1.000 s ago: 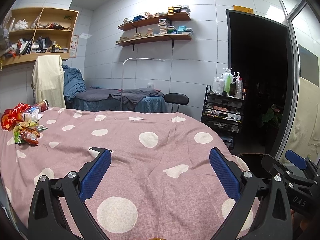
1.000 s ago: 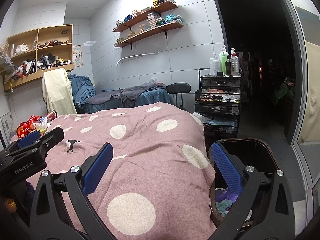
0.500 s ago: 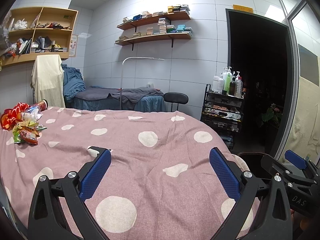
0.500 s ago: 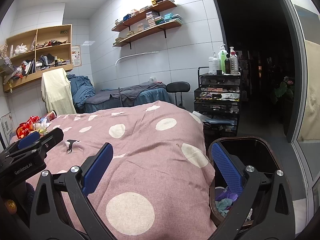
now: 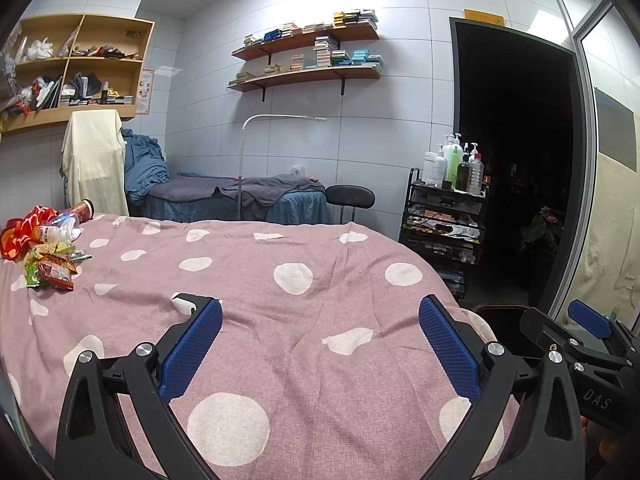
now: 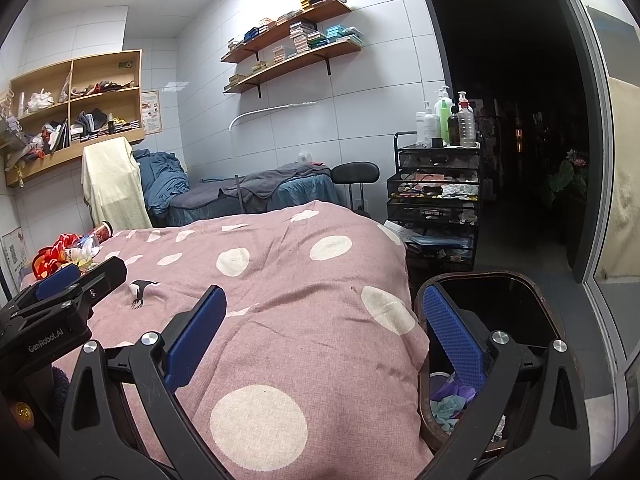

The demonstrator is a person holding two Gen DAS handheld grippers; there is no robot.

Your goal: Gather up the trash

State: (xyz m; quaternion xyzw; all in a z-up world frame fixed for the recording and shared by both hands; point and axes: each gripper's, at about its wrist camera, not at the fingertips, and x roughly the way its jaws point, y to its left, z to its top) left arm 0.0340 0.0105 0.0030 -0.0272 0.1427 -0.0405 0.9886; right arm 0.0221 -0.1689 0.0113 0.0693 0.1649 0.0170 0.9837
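A pile of trash [image 5: 44, 244] lies at the far left of the bed: red and green snack wrappers, a crushed clear bottle and a red can. It also shows in the right wrist view [image 6: 74, 250]. My left gripper [image 5: 320, 340] is open and empty above the pink polka-dot bedspread [image 5: 288, 240], well right of the pile. My right gripper [image 6: 324, 328] is open and empty at the bed's right edge, one finger over a brown trash bin [image 6: 520, 304] on the floor that holds some scraps.
A black trolley with bottles [image 6: 436, 184] stands right of the bed. A dark doorway [image 6: 520, 120] is behind it. A second bed [image 5: 240, 196], a stool [image 5: 350, 196] and a draped chair [image 5: 94, 160] are at the back.
Both views have shifted only slightly. Both grippers stay open and empty.
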